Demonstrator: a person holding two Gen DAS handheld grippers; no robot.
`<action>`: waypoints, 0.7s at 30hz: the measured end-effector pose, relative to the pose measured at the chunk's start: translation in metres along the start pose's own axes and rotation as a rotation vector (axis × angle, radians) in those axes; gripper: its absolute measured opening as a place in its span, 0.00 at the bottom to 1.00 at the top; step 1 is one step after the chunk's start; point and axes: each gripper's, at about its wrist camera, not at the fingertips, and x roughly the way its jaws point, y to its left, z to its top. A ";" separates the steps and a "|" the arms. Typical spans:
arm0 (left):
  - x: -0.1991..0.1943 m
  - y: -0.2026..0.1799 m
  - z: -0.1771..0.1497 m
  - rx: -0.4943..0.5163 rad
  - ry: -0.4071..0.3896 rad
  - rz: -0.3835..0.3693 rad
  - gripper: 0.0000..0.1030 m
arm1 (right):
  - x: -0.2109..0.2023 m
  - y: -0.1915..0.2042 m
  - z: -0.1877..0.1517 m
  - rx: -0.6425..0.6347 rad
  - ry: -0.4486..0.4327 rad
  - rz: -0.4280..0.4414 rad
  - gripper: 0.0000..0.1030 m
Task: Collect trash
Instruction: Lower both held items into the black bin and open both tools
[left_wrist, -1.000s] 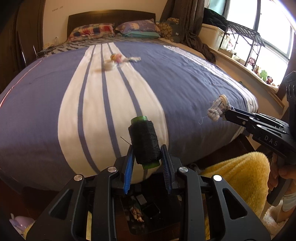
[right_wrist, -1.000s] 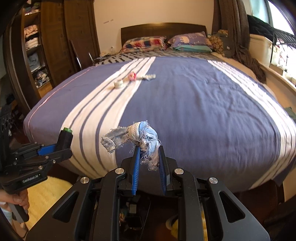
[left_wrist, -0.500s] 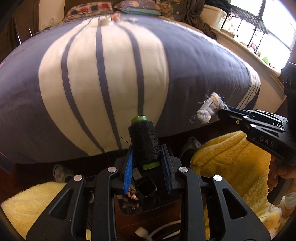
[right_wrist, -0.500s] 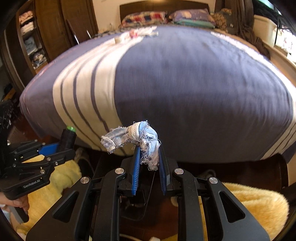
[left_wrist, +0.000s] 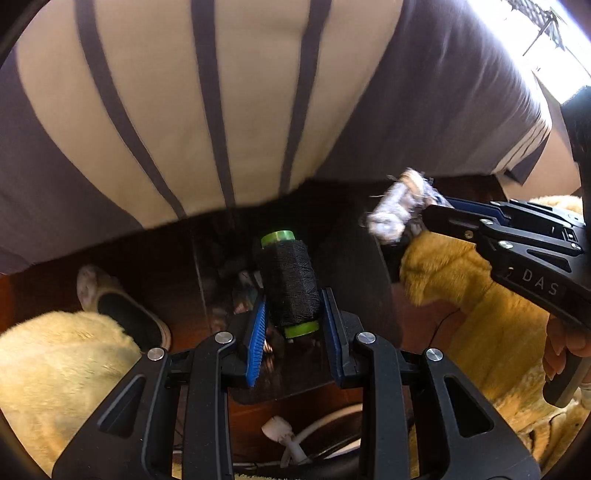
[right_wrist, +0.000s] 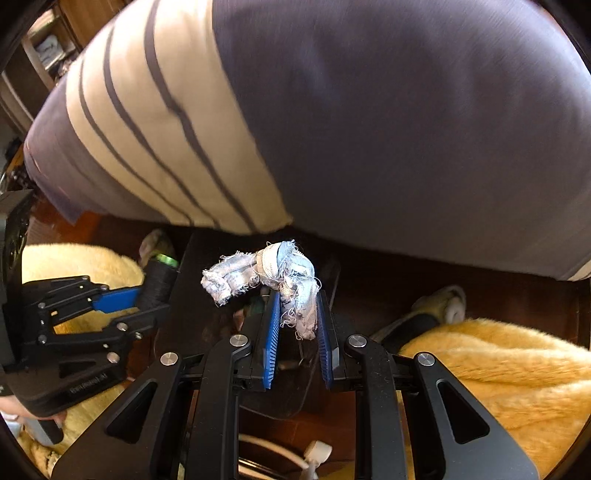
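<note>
My left gripper (left_wrist: 293, 314) is shut on a black thread spool (left_wrist: 290, 284) with green ends, held upright over a dark bin (left_wrist: 354, 266) on the floor by the bed's foot. The spool also shows in the right wrist view (right_wrist: 157, 282). My right gripper (right_wrist: 295, 317) is shut on a frayed pale blue fabric scrap (right_wrist: 266, 275), held above the same dark bin (right_wrist: 295, 384). The scrap also shows in the left wrist view (left_wrist: 397, 212), right of the spool.
The bed with its purple and white striped cover (left_wrist: 221, 110) overhangs just ahead. Yellow fluffy rugs (left_wrist: 55, 369) (right_wrist: 498, 369) lie on both sides of the bin. Slippers (left_wrist: 118, 306) (right_wrist: 439, 306) lie on the dark floor. A white cable and plug (left_wrist: 284, 435) lie near me.
Both grippers have tilted down and lowered from above the bed to the floor at its foot, over the bin. Each still holds its item.
</note>
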 end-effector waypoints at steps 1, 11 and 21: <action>0.004 0.001 -0.004 0.000 0.013 -0.002 0.26 | 0.005 0.002 -0.001 0.000 0.016 0.006 0.19; 0.032 0.004 -0.010 -0.014 0.108 -0.025 0.27 | 0.049 0.006 0.000 0.033 0.132 0.079 0.22; 0.033 0.011 -0.009 -0.042 0.122 -0.006 0.44 | 0.050 0.003 0.008 0.071 0.124 0.088 0.46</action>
